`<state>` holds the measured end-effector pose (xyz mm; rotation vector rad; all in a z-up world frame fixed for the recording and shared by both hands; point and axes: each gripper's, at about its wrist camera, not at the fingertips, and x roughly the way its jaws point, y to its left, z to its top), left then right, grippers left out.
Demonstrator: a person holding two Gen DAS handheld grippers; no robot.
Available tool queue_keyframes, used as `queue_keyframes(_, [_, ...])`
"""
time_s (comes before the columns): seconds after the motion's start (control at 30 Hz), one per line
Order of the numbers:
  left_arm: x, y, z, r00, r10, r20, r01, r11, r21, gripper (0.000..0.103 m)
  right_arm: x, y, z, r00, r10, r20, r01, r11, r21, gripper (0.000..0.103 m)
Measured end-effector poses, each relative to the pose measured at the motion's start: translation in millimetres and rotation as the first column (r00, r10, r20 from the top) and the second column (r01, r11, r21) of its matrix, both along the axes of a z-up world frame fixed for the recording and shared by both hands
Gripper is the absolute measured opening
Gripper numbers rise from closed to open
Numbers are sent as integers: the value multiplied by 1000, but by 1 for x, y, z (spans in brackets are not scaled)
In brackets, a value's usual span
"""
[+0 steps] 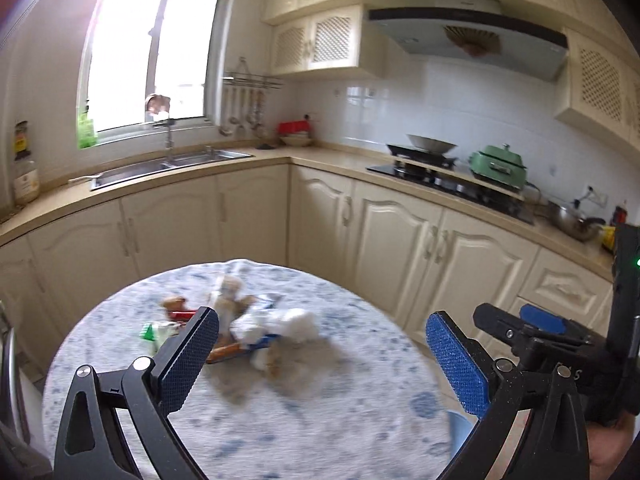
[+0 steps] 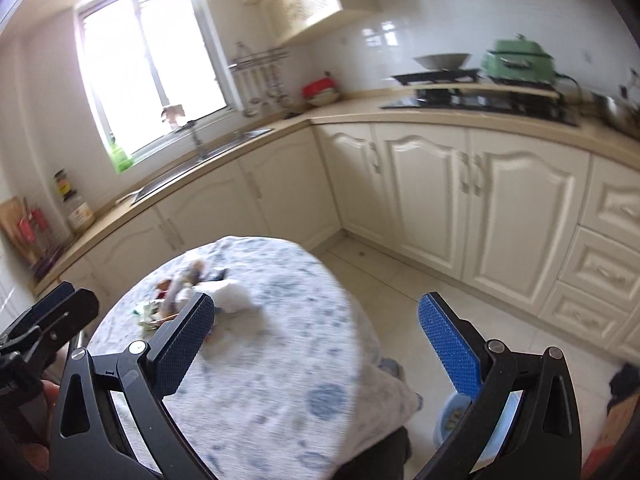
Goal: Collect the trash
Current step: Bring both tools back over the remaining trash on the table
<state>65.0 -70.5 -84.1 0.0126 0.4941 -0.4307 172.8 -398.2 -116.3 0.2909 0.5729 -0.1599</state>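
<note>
A pile of trash (image 1: 244, 324) lies on the round table with a blue-flowered cloth (image 1: 320, 400): crumpled white tissue (image 1: 288, 322), wrappers, a green-and-white packet (image 1: 154, 332) and brown scraps. My left gripper (image 1: 320, 360) is open and empty, above the table, short of the pile. My right gripper (image 2: 316, 344) is open and empty, above the table's right edge; the trash pile (image 2: 192, 296) lies ahead to its left. The right gripper also shows at the right edge of the left wrist view (image 1: 532, 328). A light blue bin (image 2: 460, 420) stands on the floor right of the table.
Cream kitchen cabinets (image 1: 400, 240) wrap around behind the table. A sink (image 1: 168, 168) sits under the window and a stove (image 1: 432, 168) with a green pot (image 1: 498, 166) is to the right. Tiled floor (image 2: 400, 288) lies between table and cabinets.
</note>
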Motion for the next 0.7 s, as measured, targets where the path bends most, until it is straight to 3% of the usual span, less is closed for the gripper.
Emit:
queue_keyframes(0.17, [-16, 48, -17, 995, 102, -1, -102, 995, 7, 102, 34, 50, -10, 994, 107, -38, -108, 993, -35, 103])
queue_keyframes(0.33, [-19, 89, -35, 982, 184, -43, -183, 983, 17, 102, 67, 82, -39, 979, 171, -111, -177, 983, -44, 103])
queue_keyframes(0.53, [-11, 99, -50, 967, 236, -92, -234, 972, 37, 102, 100, 106, -75, 959, 207, -194, -219, 975, -43, 103])
queue_keyframes(0.7, [26, 97, -52, 956, 259, -135, -252, 965, 69, 102, 126, 126, -96, 939, 225, -260, -251, 965, -71, 102])
